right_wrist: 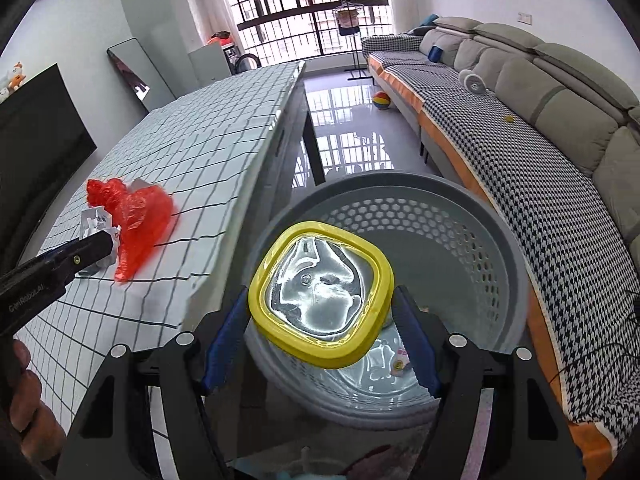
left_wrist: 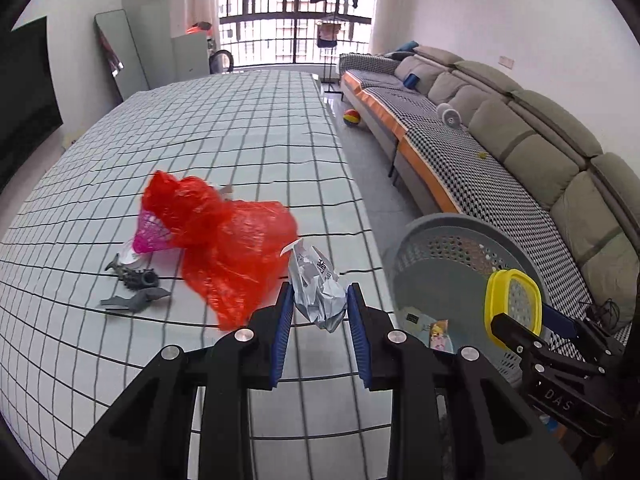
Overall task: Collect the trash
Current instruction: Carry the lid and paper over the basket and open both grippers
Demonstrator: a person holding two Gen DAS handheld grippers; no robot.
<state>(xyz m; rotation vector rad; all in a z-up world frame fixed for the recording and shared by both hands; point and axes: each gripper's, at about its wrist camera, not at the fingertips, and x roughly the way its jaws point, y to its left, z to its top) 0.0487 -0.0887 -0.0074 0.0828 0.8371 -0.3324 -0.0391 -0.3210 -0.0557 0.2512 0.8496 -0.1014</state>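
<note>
1. Left wrist view: the left gripper point(left_wrist: 320, 312) has its jaws closed on a crumpled grey wrapper point(left_wrist: 318, 292), held above the checked tablecloth point(left_wrist: 224, 120). On the cloth lie a red plastic bag point(left_wrist: 228, 240), a pink net point(left_wrist: 150, 232) and dark scraps point(left_wrist: 134, 284). Right of the table stands a grey basket point(left_wrist: 452, 248), with a long sofa point(left_wrist: 520, 136) along the wall and a barred window point(left_wrist: 296, 12) at the far end.
2. Right wrist view: the right gripper point(right_wrist: 320, 320) grips a yellow-rimmed container point(right_wrist: 320, 292) over the basket point(right_wrist: 460, 240), beside the table edge; the floor point(right_wrist: 344, 120) is glossy.
</note>
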